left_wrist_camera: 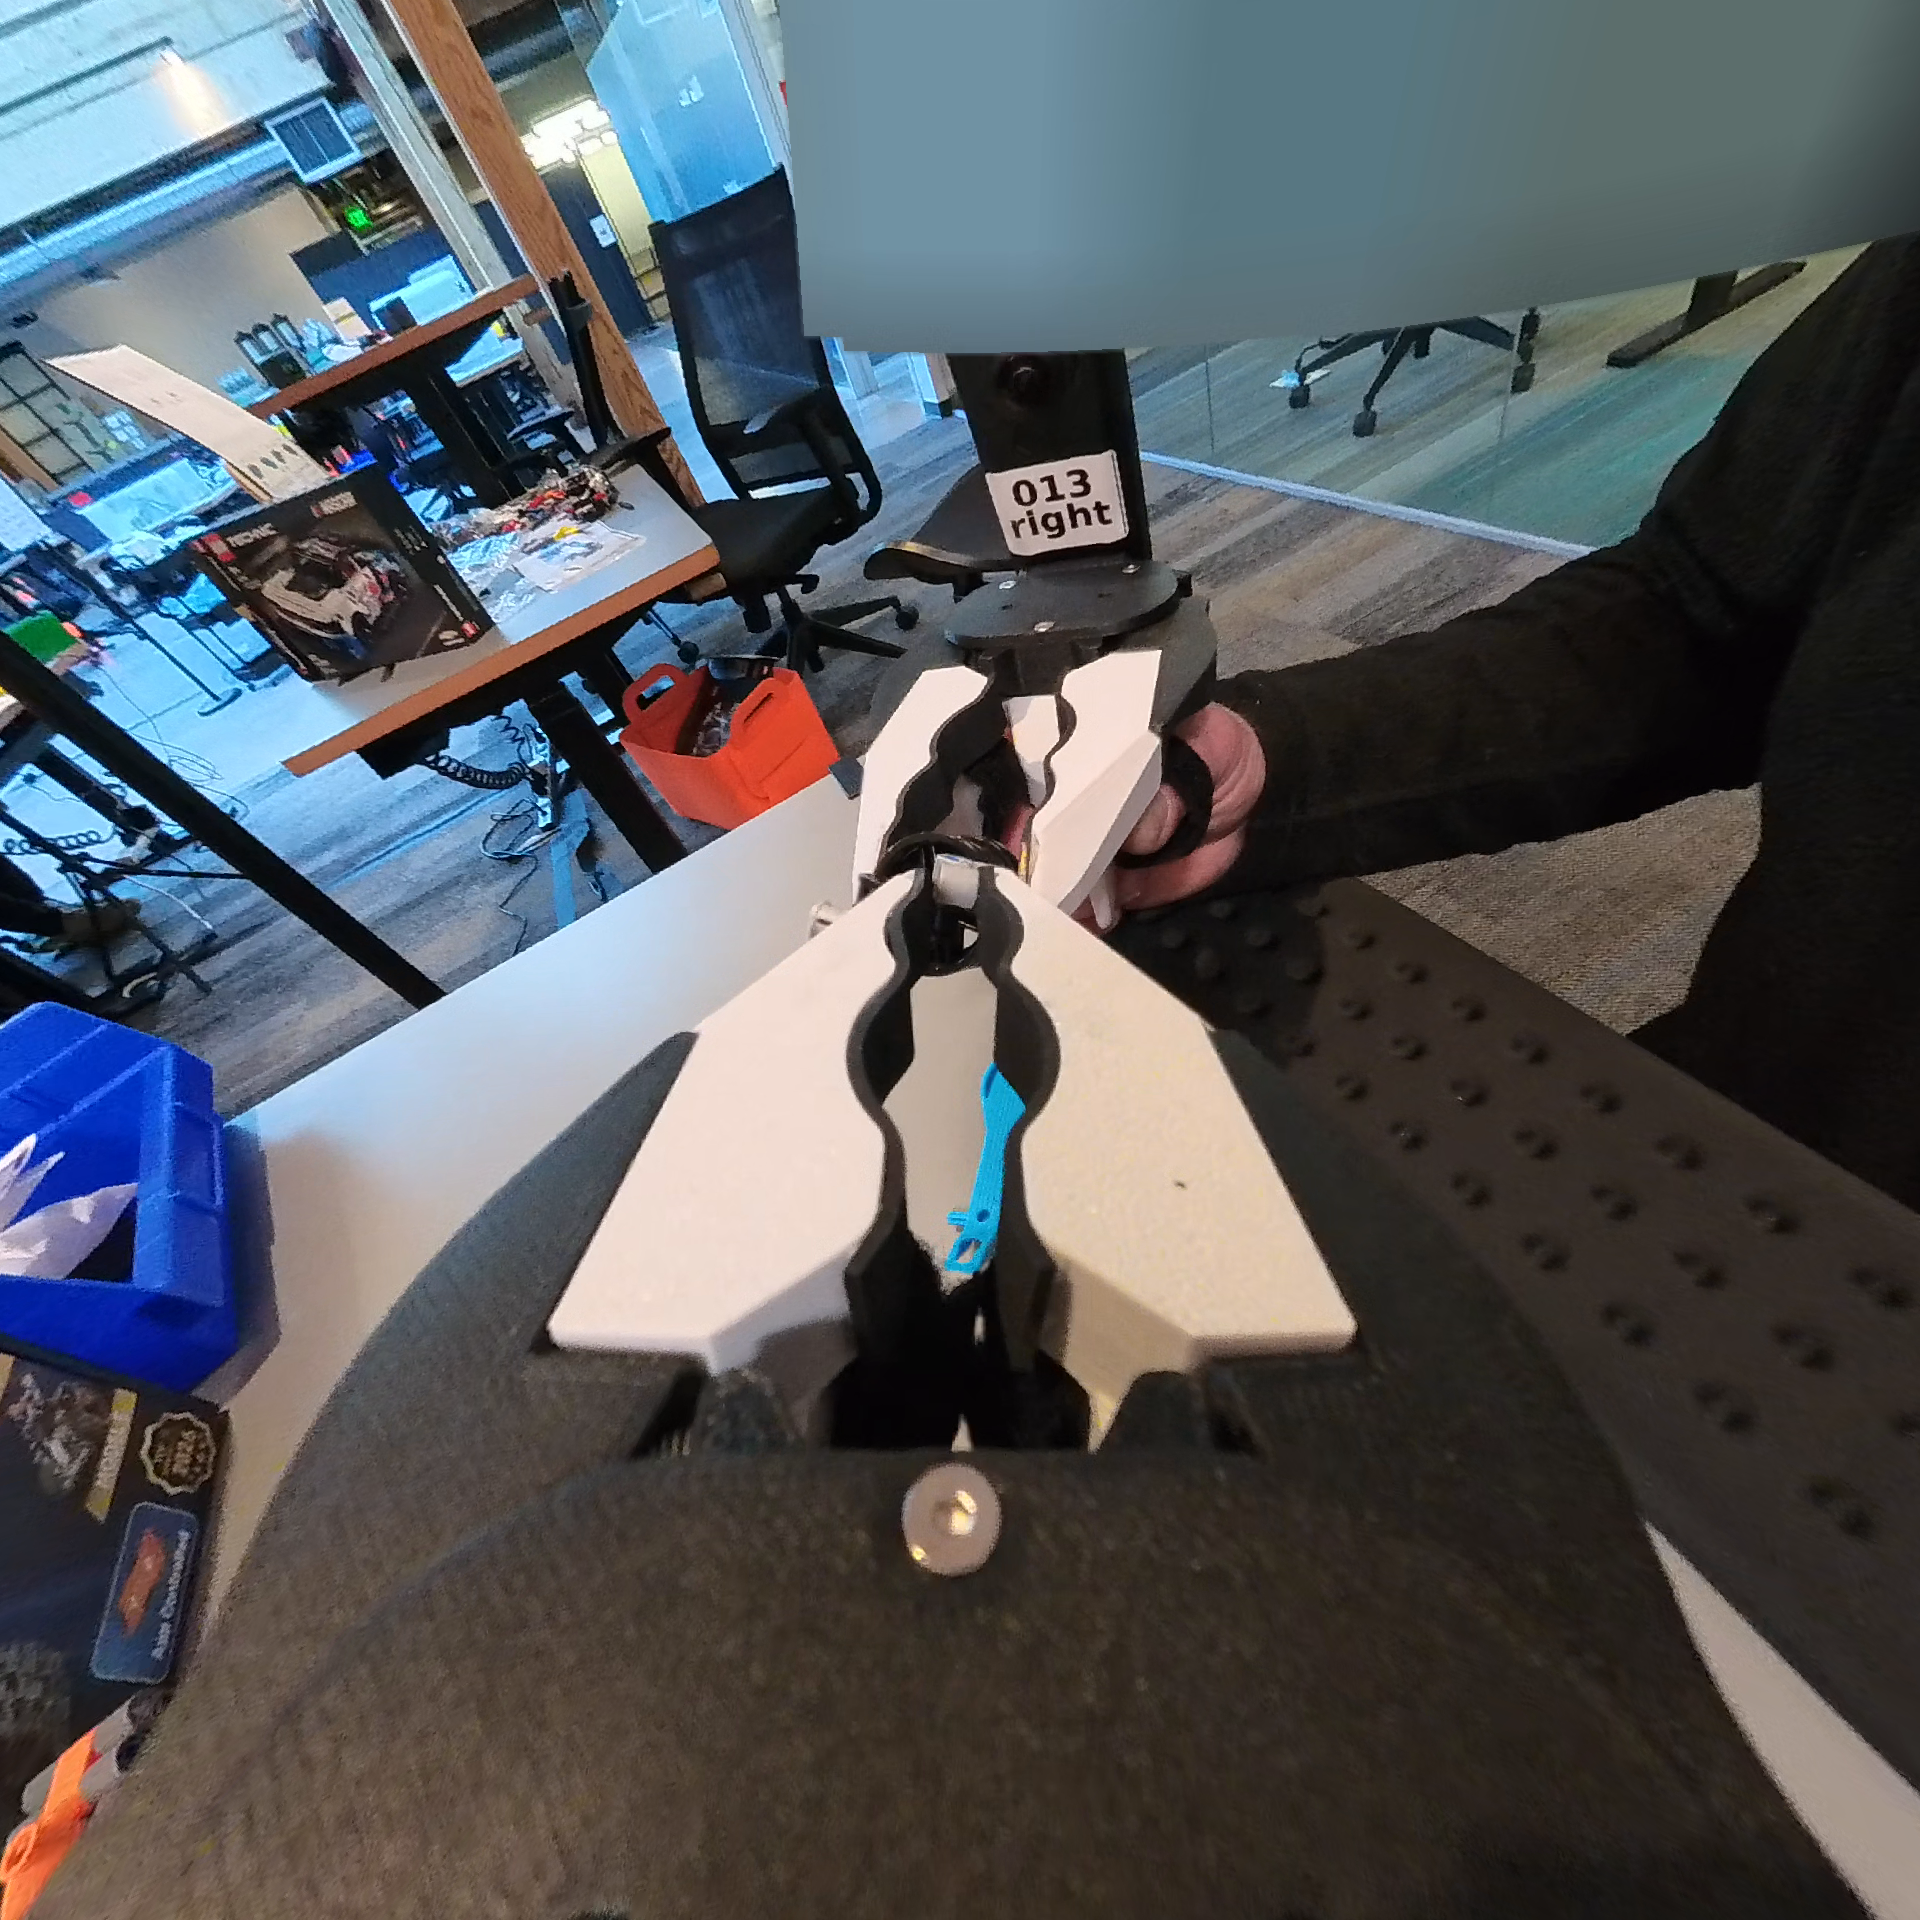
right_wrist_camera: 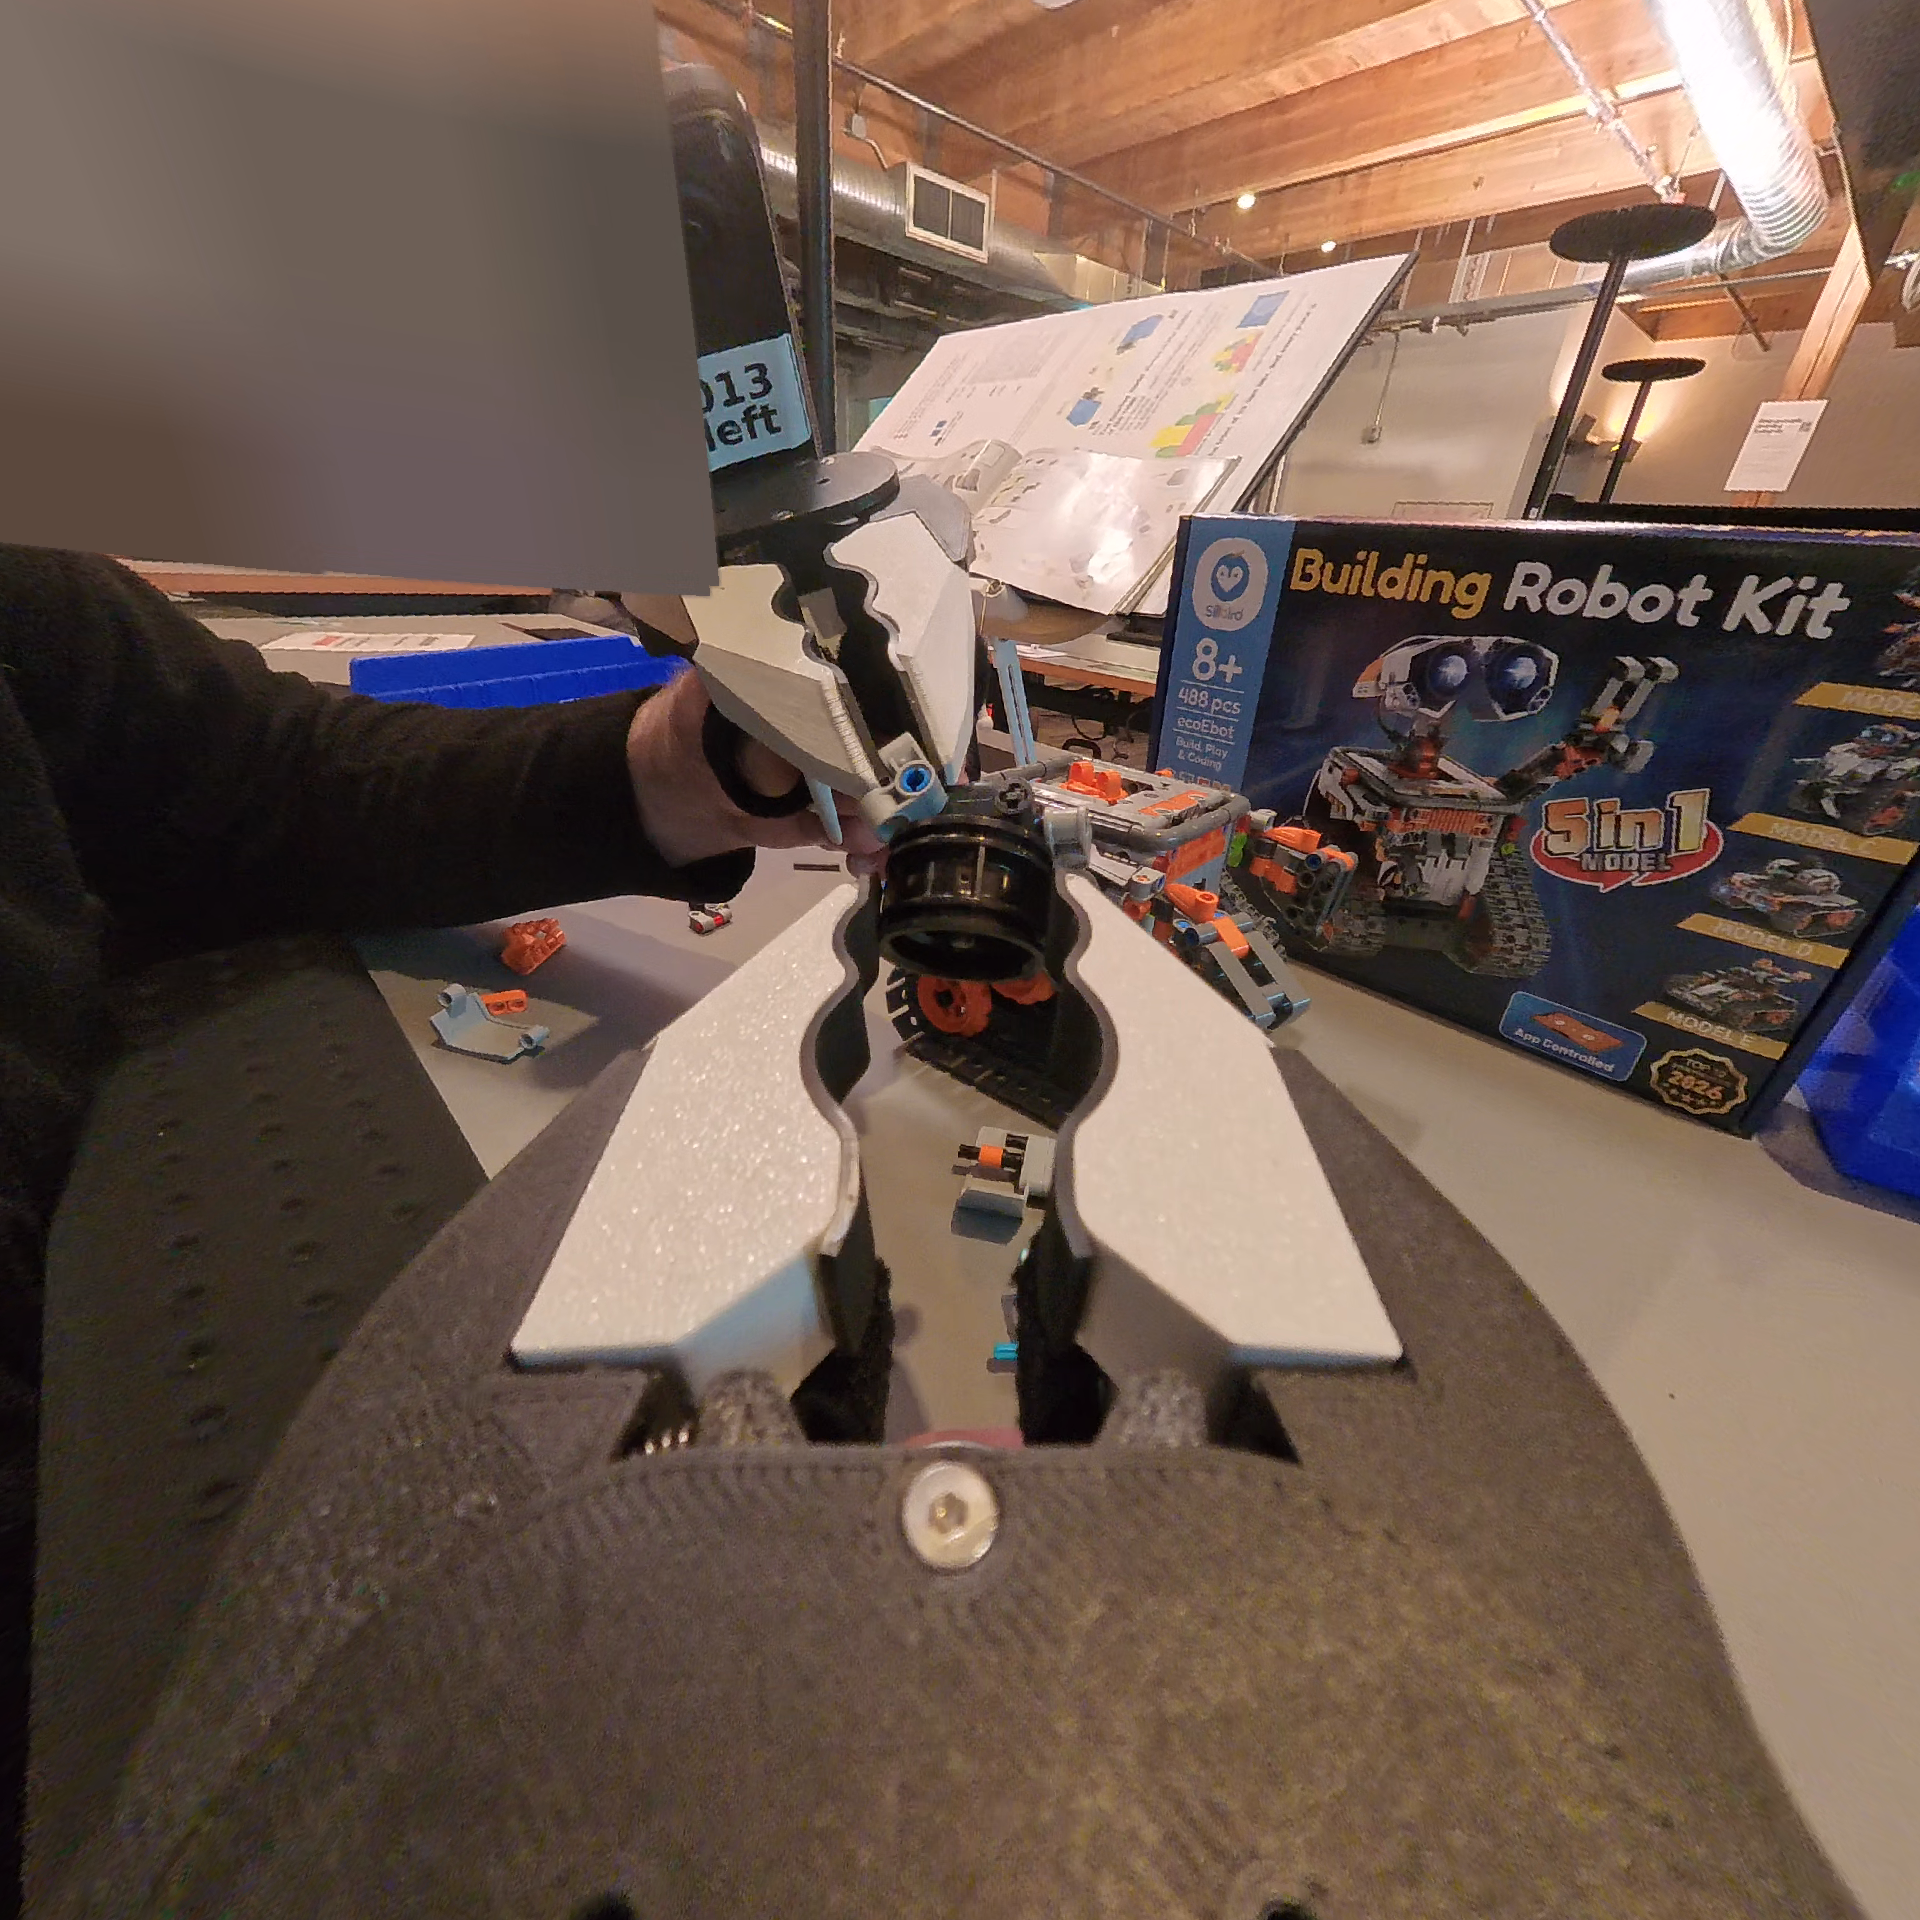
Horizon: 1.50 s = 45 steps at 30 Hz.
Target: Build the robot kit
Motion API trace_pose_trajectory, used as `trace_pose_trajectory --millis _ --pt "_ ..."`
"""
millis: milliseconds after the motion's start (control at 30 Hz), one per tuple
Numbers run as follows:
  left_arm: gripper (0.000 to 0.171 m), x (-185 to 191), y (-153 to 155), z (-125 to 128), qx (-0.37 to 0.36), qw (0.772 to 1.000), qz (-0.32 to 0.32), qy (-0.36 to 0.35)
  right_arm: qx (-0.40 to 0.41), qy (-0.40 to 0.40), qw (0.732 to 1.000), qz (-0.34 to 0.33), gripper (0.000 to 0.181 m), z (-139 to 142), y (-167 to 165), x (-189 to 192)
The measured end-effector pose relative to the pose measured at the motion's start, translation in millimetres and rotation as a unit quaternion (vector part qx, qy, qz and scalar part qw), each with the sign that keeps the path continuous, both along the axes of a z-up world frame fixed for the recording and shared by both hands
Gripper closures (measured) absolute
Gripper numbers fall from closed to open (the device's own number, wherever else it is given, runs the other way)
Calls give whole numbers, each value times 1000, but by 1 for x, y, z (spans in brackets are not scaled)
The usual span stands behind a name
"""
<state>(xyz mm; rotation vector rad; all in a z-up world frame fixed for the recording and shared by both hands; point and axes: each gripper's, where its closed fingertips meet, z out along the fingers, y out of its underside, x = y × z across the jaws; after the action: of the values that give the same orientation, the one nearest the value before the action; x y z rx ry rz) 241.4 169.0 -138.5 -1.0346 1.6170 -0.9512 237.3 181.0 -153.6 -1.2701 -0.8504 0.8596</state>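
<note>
Gripping a black wheel hub, the right gripper met the left gripper, clamped on a grey connector; a printed kit box stood behind.

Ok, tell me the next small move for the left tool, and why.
Probably ease the left tool slightly toward the black wheel, pressing its grey connector into the hub. The right tool grips the wheel by its sides, and the connector, with its blue pin, sits against the wheel's upper rim, seemingly not seated.
</note>
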Motion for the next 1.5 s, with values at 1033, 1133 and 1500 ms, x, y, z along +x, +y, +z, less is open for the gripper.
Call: trace_pose_trajectory --millis 1033,1133,1500 --pt "167 -10 -16 2 -246 960 -137 15 41 -41 998 25 152 -4 -16 -14" --pt "166 -7 -13 4 -232 965 -121 4 36 -30 999 18 152 -2 -13 -11" --pt "126 9 0 3 -10 1000 10 -19 -8 50 998 21 152 10 -4 10"
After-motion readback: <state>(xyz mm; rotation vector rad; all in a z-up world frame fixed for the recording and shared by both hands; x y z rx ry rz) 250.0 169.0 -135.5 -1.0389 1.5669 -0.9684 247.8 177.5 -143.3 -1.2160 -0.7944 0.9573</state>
